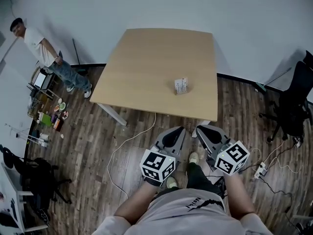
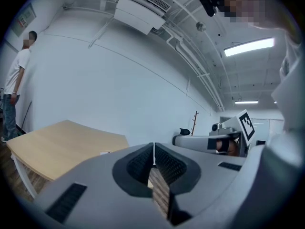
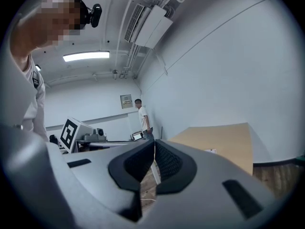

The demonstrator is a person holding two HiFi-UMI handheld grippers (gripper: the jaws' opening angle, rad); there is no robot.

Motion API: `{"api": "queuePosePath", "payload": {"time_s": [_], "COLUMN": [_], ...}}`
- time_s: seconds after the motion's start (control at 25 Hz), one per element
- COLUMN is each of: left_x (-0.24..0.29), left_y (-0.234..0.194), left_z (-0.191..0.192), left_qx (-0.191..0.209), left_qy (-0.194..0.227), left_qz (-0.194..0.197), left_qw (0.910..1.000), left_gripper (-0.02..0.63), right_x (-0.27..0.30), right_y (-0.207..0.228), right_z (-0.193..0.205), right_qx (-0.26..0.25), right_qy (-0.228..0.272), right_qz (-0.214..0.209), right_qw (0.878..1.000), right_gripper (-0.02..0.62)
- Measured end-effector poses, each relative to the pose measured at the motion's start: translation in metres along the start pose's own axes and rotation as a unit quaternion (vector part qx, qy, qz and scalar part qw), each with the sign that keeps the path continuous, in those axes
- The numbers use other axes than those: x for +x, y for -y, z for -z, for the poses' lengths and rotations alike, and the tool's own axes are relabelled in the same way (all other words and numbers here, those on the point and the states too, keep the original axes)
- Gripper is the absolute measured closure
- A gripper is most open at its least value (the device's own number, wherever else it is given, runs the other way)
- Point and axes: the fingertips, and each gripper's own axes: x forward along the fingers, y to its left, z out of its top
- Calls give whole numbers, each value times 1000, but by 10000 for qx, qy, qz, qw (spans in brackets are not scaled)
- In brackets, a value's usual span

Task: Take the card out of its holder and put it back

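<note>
A small card holder with a white card (image 1: 181, 85) stands on the light wooden table (image 1: 146, 67), near its front right. Both grippers hang in front of the person's body, short of the table's near edge. My left gripper (image 1: 178, 131) is shut with nothing between its jaws, and so is my right gripper (image 1: 201, 129). In the left gripper view the jaws (image 2: 154, 149) meet, with the table (image 2: 57, 144) to the left. The right gripper view shows closed jaws (image 3: 154, 147) and the table (image 3: 224, 140) to the right with the holder (image 3: 210, 151) just visible.
A person (image 1: 46, 55) stands at the far left by a cluttered cart (image 1: 44, 102). A black office chair (image 1: 293, 106) sits at the right. Cables and a power strip (image 1: 259, 170) lie on the wood floor near my feet. A black bag (image 1: 34, 175) rests at the lower left.
</note>
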Motion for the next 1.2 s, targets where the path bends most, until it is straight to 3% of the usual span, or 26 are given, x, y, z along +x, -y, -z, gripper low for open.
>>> {"api": "queuePosePath", "payload": {"time_s": [0.28,0.56,0.68,1.08,1.2], "left_x": [55,120,141,183,192], "left_y": [-36,-75,-85,-137,-163], "left_z": [-12,-27,-32,-23,-15], "left_qx": [-14,-19,37,23,-89], "left_qy": [6,44,76,-75,-100], "left_qz": [-290,-793,-950,-1237,-1232], "left_qw": [9996,9968,9954,9923,9923], "left_gripper": [586,584,586,585,584], "right_x": [44,87,99,154,175], "right_y": [58,124,143,205,220], "right_z": [-16,-31,-32,6,26], "right_qx": [-39,-168,-461,-773,-935], "right_qy": [-56,-259,-420,-1111,-1414], "right_qz": [-354,-998,-1320,-1606,-1632], "right_qw": [9993,9945,9893,9777,9719], "right_gripper": [580,580,580,576,538]}}
